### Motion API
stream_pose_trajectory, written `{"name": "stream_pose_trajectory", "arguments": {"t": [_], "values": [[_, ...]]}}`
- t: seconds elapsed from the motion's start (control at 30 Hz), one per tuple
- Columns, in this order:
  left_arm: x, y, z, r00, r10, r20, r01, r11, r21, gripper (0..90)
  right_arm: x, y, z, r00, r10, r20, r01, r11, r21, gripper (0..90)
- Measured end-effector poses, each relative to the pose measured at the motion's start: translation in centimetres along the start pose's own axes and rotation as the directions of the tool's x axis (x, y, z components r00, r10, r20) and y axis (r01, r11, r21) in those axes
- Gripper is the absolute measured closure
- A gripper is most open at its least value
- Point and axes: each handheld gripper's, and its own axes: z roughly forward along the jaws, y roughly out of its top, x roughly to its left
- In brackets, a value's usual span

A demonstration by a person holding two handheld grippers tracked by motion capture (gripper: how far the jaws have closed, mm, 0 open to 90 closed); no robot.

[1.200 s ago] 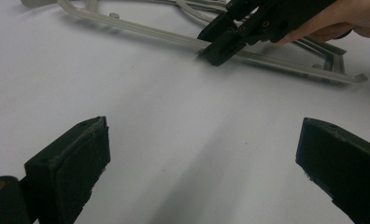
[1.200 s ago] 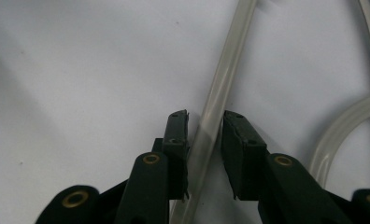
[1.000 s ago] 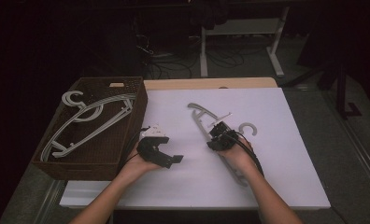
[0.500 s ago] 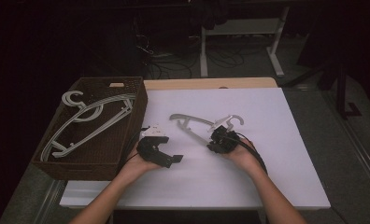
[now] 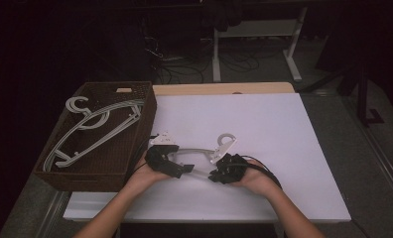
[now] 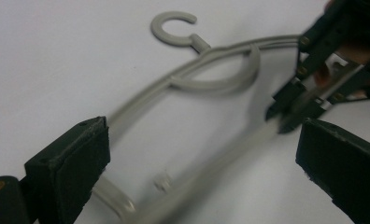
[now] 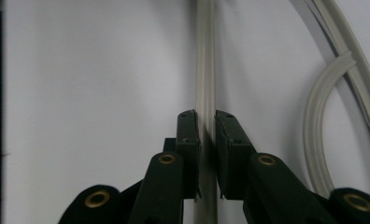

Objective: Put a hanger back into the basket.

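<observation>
The grey hanger lies flat on the white table, near its front edge, between the person's two hands, with its hook pointing away from the person. The right gripper sits at the hanger's lower right, and its jaws are clamped on the hanger's straight bottom bar; in the right gripper view the bar runs straight up between the two black pads, which press against it on both sides. These jaws have just been closing on that bar. The left gripper rests at the hanger's left end, just beside the basket, and its jaws stand wide apart; in the left gripper view the two pads sit well apart at the lower corners, with the hanger's arm and bar passing between them untouched. In the same view the right gripper appears at the far side, pinched on the bar, and the hook lies on the table beyond. To the left of the table stands a brown wicker basket, which holds further grey hangers stacked loosely inside, their hooks toward its far corner. The hanger on the table lies apart from the basket.
</observation>
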Motion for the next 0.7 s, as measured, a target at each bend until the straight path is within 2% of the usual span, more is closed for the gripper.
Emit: {"name": "stream_pose_trajectory", "arguments": {"t": [0.17,0.27,0.3,0.47,0.6,0.7], "values": [[0.0,0.0,0.1,1.0000,-0.003,-0.001,0.003,1.0000,0.000,3.2,1.1,-0.6,0.1,0.9989,-0.016,-0.045,0.016,1.000,0.010,78.7],[0.0,0.0,0.0,1.0000,-0.003,-0.001,0.003,1.0000,0.001,3.2,0.9,-0.8,-0.5,0.9977,0.021,-0.065,-0.023,0.999,-0.024,69.6],[0.0,0.0,0.0,1.0000,-0.005,-0.002,0.005,1.0000,-0.001,3.2,0.8,-0.8,-0.8,0.9974,0.032,-0.064,-0.034,0.999,-0.036,69.1],[0.0,0.0,0.0,1.0000,-0.006,-0.002,0.006,1.0000,-0.002,3.2,0.1,-2.1,-3.2,0.9941,0.108,-0.005,-0.108,0.991,-0.083,77.3],[0.0,0.0,0.0,1.0000,-0.009,-0.004,0.009,1.0000,-0.002,3.2,-0.9,-4.2,-4.8,0.9832,0.171,0.065,-0.166,0.983,-0.076,85.2],[0.0,0.0,0.0,0.9999,-0.011,-0.006,0.011,0.9999,-0.001,3.2,-1.4,-5.7,-5.6,0.9711,0.211,0.112,-0.205,0.977,-0.057,88.1]]}}
